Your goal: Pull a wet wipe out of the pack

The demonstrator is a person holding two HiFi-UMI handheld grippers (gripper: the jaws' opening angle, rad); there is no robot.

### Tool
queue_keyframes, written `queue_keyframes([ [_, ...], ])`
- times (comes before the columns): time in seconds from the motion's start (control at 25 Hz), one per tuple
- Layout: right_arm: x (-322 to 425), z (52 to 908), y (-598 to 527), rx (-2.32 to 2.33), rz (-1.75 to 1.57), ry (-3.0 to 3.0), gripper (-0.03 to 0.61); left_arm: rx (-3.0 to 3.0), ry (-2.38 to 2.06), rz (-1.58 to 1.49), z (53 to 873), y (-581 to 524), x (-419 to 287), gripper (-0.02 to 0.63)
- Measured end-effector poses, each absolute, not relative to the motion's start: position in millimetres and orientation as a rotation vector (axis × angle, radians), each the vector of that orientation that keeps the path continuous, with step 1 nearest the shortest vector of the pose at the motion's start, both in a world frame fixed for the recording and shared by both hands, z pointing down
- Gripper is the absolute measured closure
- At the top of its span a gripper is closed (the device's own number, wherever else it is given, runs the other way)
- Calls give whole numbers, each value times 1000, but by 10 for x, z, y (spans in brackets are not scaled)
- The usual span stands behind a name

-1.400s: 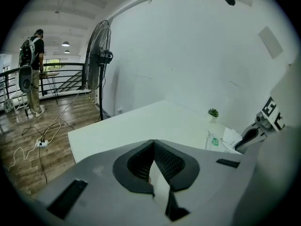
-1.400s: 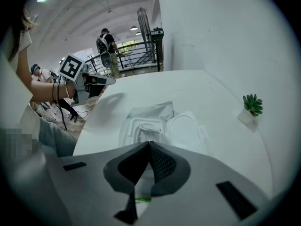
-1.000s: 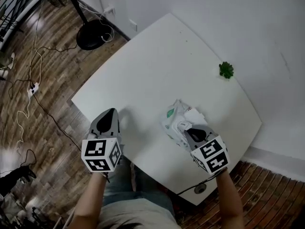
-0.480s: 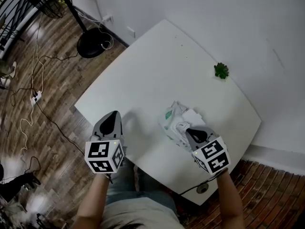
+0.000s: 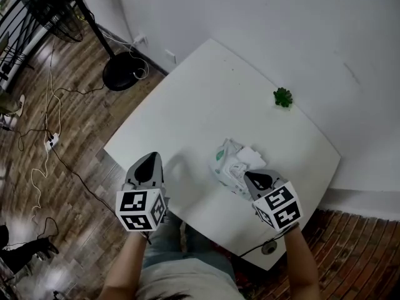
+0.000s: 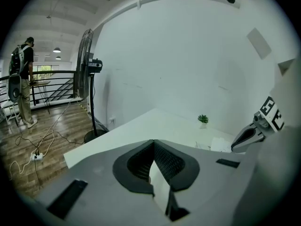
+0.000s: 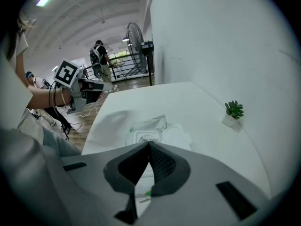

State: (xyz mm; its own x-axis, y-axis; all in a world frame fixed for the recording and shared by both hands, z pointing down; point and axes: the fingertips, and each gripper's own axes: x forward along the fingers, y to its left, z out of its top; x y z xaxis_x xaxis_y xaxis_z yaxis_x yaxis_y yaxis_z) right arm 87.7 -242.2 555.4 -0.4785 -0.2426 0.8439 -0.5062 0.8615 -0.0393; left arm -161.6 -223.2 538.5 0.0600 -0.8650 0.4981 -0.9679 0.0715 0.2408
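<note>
The wet wipe pack [image 5: 230, 163] lies on the white table [image 5: 206, 105] near its front edge, white with a green mark, its round lid [image 7: 177, 136] flipped open to the right. My right gripper [image 5: 252, 177] hovers just over the pack's near right end with its jaws shut and nothing between them. In the right gripper view the pack [image 7: 146, 128] sits just beyond the shut tips of the right gripper [image 7: 149, 144]. My left gripper [image 5: 149, 157] hangs over the table's near left edge, well left of the pack; the left gripper [image 6: 153, 141] is shut and holds nothing.
A small potted plant [image 5: 282, 97] stands at the table's far right, by the white wall. A standing fan [image 5: 115, 67] and cables are on the wooden floor to the left. A person [image 6: 22, 81] stands far off by a railing.
The head view has shifted a little. Both grippers stay where they were relative to the pack and the table, jaws still together.
</note>
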Motion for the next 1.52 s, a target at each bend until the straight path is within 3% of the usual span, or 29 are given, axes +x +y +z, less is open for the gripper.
queue_keyframes([
  [1.52, 884, 4891, -2369, 723, 321, -2179, 577, 1959, -1821, 177, 4857, -2342, -1472, 614],
])
